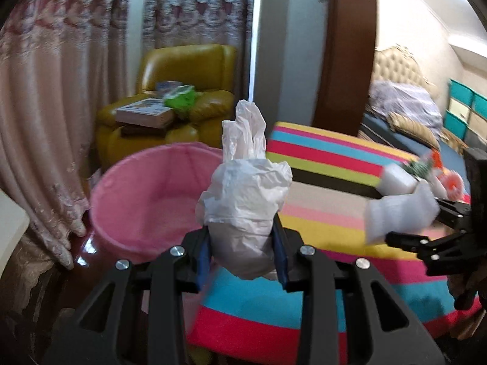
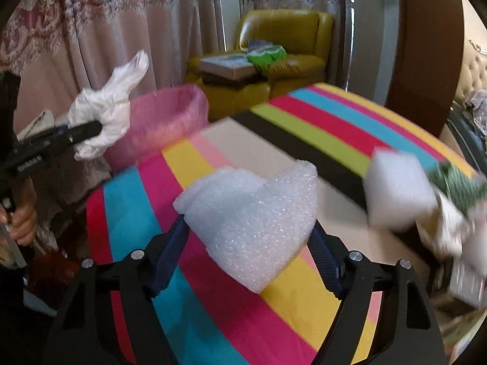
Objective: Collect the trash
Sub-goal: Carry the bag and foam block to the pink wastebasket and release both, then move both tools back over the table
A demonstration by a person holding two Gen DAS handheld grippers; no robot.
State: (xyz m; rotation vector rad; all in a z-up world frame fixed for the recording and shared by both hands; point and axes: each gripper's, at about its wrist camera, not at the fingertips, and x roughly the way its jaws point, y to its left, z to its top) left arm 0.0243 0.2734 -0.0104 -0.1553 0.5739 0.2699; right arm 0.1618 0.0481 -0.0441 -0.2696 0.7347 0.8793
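Observation:
My left gripper (image 1: pixel 242 258) is shut on a crumpled white plastic bag (image 1: pixel 246 188), held upright in front of the pink-lined bin (image 1: pixel 146 194). In the right wrist view the bag (image 2: pixel 103 112) and left gripper (image 2: pixel 91 132) sit at the left, beside the bin (image 2: pixel 170 118). My right gripper (image 2: pixel 248 252) is shut on a white foam sheet (image 2: pixel 252 222), held above the striped tablecloth (image 2: pixel 213 319). In the left wrist view the foam (image 1: pixel 398 216) and right gripper (image 1: pixel 404 237) show at the right. More white foam and packaging (image 2: pixel 401 194) lie on the table's right side.
A yellow armchair (image 1: pixel 185 91) with books and a green bag stands behind the bin. Pink curtains (image 1: pixel 54 106) hang at the left. A brown door frame (image 1: pixel 347 48) and a bed (image 1: pixel 404 106) are at the right. The bin stands off the table's left edge.

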